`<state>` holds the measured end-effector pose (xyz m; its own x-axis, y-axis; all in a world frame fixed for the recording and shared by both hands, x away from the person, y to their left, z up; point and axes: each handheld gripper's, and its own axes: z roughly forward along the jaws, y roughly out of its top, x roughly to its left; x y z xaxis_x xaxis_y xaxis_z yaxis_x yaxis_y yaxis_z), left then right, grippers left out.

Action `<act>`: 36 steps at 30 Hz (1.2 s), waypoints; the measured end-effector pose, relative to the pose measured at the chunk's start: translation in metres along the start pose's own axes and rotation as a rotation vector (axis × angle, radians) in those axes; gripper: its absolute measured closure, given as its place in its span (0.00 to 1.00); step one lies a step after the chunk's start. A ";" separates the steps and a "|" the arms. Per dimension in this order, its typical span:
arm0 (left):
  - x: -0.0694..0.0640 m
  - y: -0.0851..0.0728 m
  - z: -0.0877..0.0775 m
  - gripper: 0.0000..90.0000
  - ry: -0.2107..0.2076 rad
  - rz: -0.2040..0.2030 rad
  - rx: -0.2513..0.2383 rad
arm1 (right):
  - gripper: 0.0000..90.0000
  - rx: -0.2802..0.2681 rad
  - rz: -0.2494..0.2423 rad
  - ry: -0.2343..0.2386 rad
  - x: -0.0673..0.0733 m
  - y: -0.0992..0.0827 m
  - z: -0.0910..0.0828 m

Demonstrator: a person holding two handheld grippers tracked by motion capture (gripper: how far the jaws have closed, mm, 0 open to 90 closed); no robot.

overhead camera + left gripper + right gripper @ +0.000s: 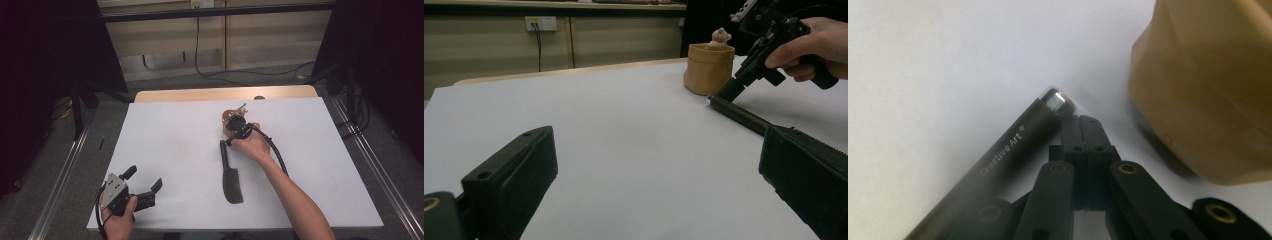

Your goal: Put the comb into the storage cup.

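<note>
A black flat brush (229, 172) lies on the white sheet (180, 145), handle pointing away from me. Its handle (1013, 145) reads "Creative Art" and ends in a metal cap. My right gripper (230, 142) (1083, 137) is shut with nothing between its jaws, tips down at the sheet right beside the handle's far end. Just behind it stands a tan pot (228, 123) (1208, 85) with a small bear figure (721, 36) in it. My left gripper (144, 178) (659, 165) rests open near the front left, holding nothing.
The sheet covers a wooden table (200, 94) whose far edge shows beyond it. Metal rails (60, 175) run along both sides on the floor. Cables (240, 74) lie on the floor behind the table.
</note>
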<state>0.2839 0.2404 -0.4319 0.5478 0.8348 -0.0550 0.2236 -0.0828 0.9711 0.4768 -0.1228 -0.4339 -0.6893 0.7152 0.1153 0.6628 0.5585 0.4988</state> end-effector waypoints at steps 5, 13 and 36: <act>0.001 0.000 0.000 0.03 0.004 -0.001 0.003 | 1.00 -0.004 0.012 0.001 0.002 0.003 0.003; 0.002 0.000 -0.001 0.03 0.008 -0.002 -0.001 | 1.00 -0.007 -0.005 0.001 0.006 0.012 0.008; 0.001 0.000 -0.001 0.03 0.001 0.000 -0.002 | 1.00 -0.020 -0.041 0.059 0.020 0.014 0.017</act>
<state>0.2836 0.2424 -0.4316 0.5469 0.8354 -0.0551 0.2223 -0.0814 0.9716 0.4773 -0.0933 -0.4388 -0.7321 0.6656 0.1452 0.6285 0.5777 0.5208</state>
